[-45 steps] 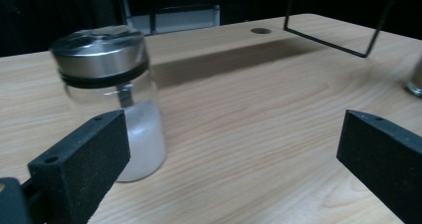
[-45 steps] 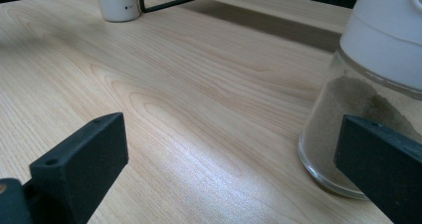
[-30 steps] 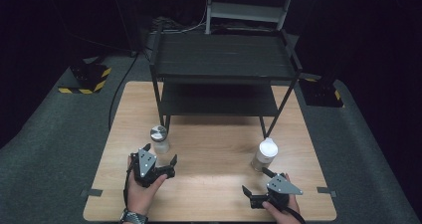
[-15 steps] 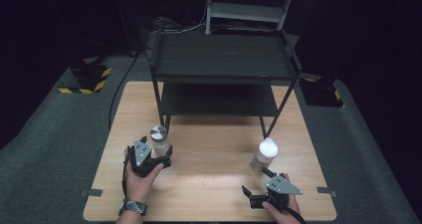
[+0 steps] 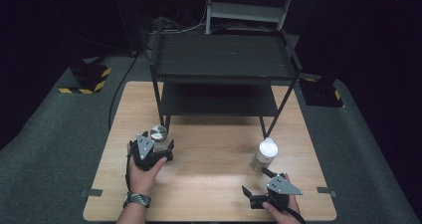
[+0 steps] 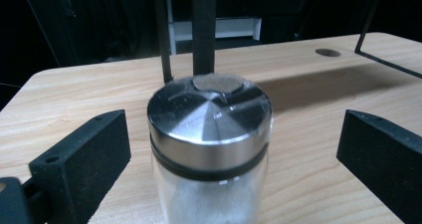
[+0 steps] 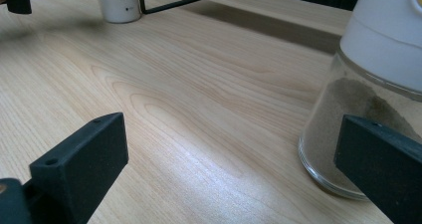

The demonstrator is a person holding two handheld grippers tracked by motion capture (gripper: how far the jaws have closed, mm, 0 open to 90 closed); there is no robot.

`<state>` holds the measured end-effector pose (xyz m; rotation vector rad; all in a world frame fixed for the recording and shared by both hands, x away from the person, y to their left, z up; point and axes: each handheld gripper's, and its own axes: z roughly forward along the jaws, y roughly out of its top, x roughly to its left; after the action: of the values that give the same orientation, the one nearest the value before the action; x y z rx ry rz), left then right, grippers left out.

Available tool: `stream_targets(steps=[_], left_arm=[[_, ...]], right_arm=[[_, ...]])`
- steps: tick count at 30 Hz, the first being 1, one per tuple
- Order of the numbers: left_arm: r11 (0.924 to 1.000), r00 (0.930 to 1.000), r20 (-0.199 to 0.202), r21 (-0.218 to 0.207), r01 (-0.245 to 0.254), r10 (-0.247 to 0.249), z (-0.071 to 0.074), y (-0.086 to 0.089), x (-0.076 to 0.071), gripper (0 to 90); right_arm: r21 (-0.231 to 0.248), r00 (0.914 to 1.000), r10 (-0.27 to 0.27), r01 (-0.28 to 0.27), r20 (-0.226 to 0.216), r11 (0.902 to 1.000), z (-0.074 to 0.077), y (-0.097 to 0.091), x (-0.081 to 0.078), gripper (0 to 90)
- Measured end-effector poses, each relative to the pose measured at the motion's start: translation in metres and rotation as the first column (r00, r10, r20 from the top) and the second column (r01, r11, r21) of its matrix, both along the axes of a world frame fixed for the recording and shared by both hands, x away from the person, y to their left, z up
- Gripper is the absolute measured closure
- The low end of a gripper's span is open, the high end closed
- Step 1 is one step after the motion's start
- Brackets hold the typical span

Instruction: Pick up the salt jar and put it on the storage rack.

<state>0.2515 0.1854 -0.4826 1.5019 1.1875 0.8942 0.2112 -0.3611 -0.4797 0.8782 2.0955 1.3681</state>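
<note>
Left gripper view: steel-lidded jar stands between wide left tongs, untouched; right tongs wide too.

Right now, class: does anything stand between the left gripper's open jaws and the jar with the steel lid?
Nothing visible does. The steel-lidded jar already stands between the open jaws of the left gripper, with bare gaps on both sides. The black shelf's leg stands behind the jar, not in the way.
</note>
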Motion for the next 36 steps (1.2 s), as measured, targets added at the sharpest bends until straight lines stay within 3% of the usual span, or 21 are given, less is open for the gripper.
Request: stream_targets(steps=[11, 16, 20, 27, 36], left_arm=[[0.9998, 0.9998, -0.003, -0.01, -0.018, 0.018, 0.0, 0.0, 0.009, 6.0], [0.9997, 0.9997, -0.006, -0.006, -0.022, 0.022, 0.001, 0.002, 0.012, 18.0], [0.9997, 0.9996, -0.014, -0.002, -0.024, 0.024, -0.002, 0.002, 0.015, 21.8], [0.9997, 0.9998, -0.002, 0.009, -0.022, 0.022, -0.006, -0.001, 0.014, 26.6], [0.9989, 0.9988, 0.021, -0.014, -0.045, 0.045, -0.01, -0.003, 0.007, 33.6]], right_arm=[[0.004, 1.0, -0.003, 0.003, -0.005, 1.0, 0.0, 0.0, 0.001, 0.4], [0.005, 1.0, -0.002, 0.002, -0.005, 1.0, 0.0, 0.0, 0.001, 0.4], [0.016, 0.9999, -0.003, 0.003, -0.011, 0.9999, 0.0, -0.002, 0.002, 0.4], [0.013, 1.0, 0.001, -0.001, -0.008, 0.9999, 0.0, -0.002, 0.002, 0.4], [0.013, 1.0, -0.001, 0.001, -0.005, 0.9999, -0.001, -0.001, 0.001, 0.4]])
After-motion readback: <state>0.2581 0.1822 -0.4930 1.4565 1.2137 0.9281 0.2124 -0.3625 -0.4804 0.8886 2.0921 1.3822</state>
